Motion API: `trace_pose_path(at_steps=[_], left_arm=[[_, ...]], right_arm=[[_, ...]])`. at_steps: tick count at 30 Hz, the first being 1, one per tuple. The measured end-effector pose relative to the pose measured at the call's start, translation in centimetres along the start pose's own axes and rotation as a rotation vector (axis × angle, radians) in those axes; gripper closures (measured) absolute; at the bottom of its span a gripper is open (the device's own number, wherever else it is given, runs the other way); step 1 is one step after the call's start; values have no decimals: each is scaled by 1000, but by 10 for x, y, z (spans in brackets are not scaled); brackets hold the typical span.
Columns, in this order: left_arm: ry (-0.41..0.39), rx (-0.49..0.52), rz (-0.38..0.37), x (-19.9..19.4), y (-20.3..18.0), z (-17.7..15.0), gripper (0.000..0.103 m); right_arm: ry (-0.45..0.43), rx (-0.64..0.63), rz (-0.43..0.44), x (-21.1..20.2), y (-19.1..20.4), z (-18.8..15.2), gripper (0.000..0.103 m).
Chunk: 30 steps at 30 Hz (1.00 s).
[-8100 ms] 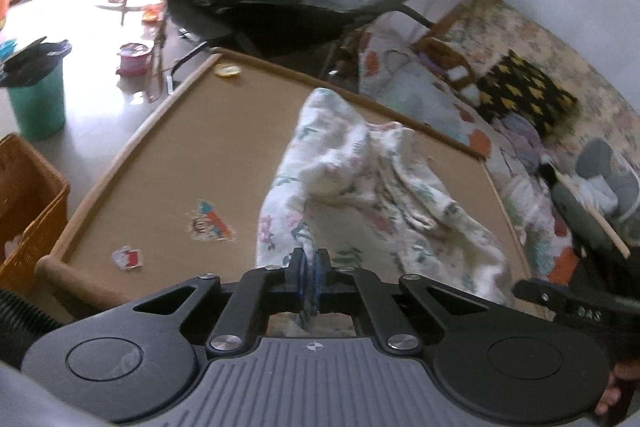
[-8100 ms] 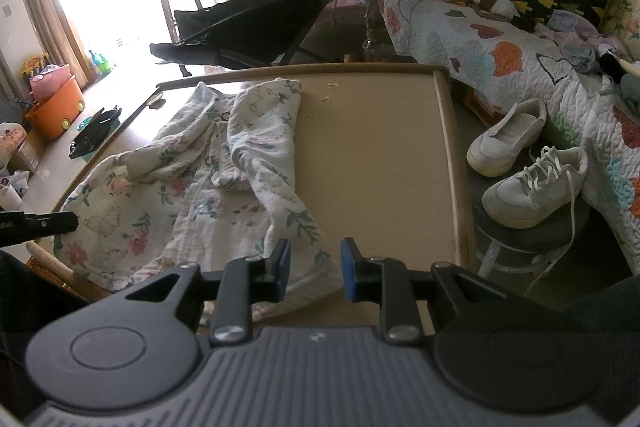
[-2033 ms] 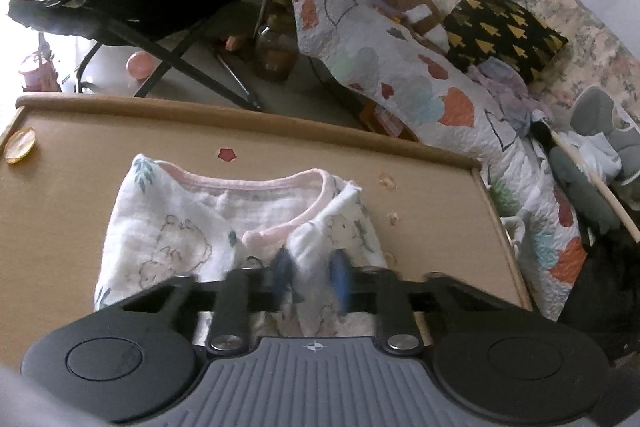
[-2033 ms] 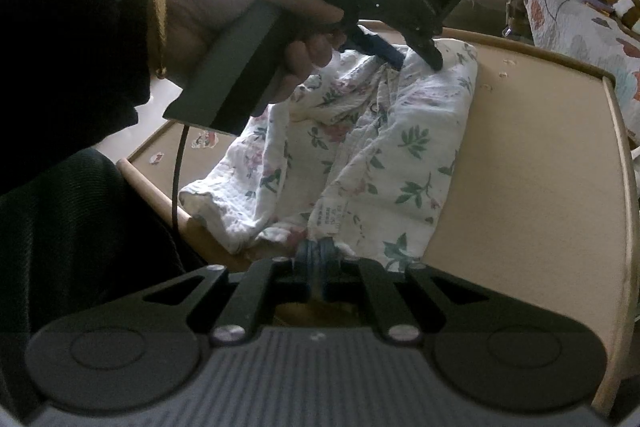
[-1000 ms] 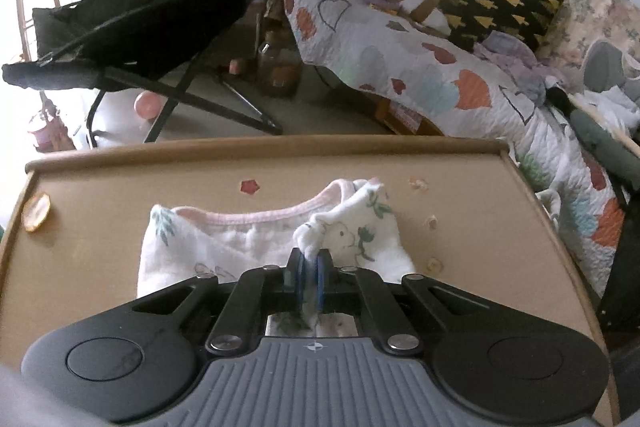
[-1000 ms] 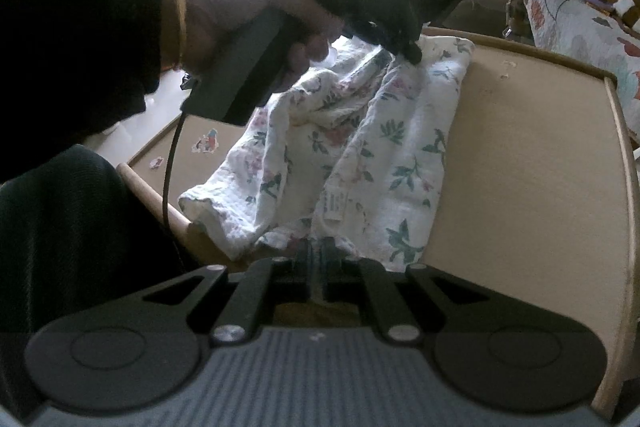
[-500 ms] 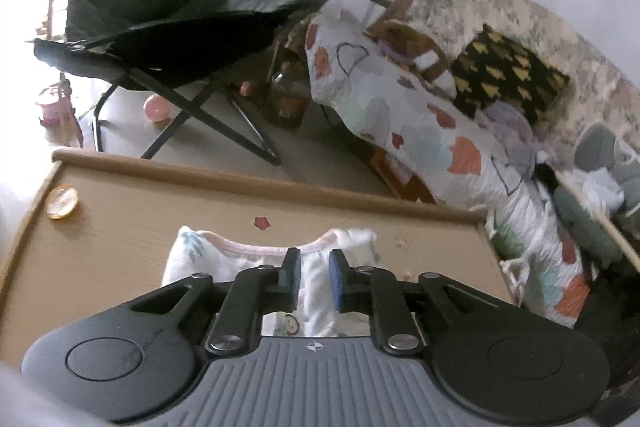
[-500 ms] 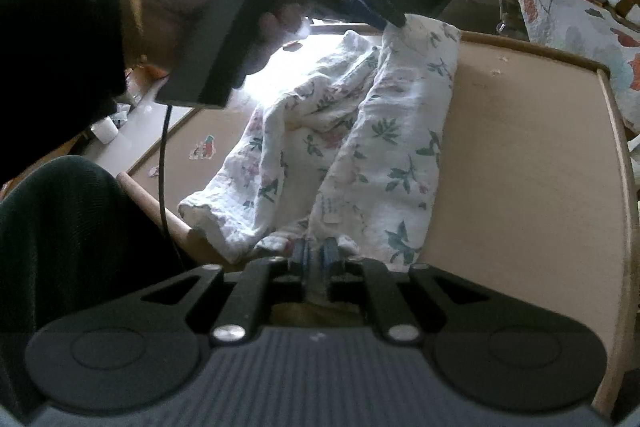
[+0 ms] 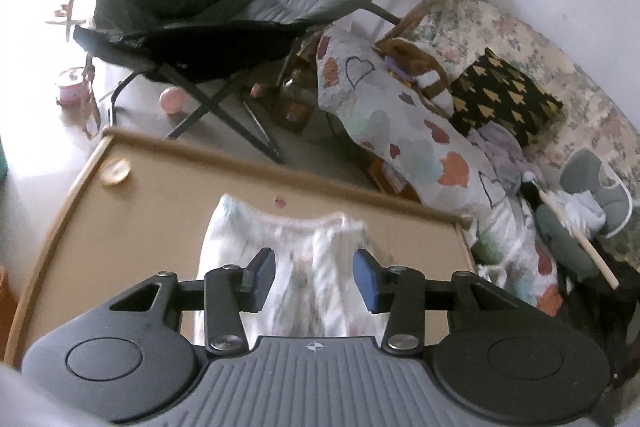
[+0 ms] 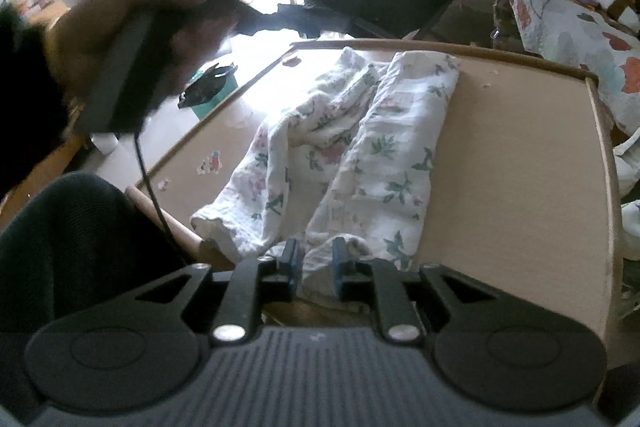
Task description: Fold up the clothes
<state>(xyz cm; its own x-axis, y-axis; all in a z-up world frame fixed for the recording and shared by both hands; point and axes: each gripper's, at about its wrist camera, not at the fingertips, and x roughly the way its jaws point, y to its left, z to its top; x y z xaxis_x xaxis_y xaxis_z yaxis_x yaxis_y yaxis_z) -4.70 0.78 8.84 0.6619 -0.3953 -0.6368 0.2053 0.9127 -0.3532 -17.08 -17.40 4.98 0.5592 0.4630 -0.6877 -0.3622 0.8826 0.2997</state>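
My left tool (image 9: 315, 277) hovers above the garment (image 10: 360, 147), fingers apart; my right tool (image 10: 314, 263), fingers apart, straddles its hem.

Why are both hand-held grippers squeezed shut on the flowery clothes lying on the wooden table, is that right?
Not quite. Neither is shut. The left hand-held gripper is wide open above the flowery clothes, as the left wrist view shows. The right hand-held gripper has its jaws apart around the near edge, as the right wrist view shows. The clothes do lie on the wooden table.
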Motion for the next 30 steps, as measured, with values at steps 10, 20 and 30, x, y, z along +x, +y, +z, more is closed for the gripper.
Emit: trace_pose_path(at_steps=[10,20,30], left_arm=[[44,-34,11,-47,11,-88,57],[69,-29,4,-53,13,-138,57],[52,9,6,-60,11,-145,56]], right_arm=[[-14,-4,-10,-14,0,6,85],[-40,3,-24,-24,-6,24,84],[-73,-27,-53,-21,-8,62,84]])
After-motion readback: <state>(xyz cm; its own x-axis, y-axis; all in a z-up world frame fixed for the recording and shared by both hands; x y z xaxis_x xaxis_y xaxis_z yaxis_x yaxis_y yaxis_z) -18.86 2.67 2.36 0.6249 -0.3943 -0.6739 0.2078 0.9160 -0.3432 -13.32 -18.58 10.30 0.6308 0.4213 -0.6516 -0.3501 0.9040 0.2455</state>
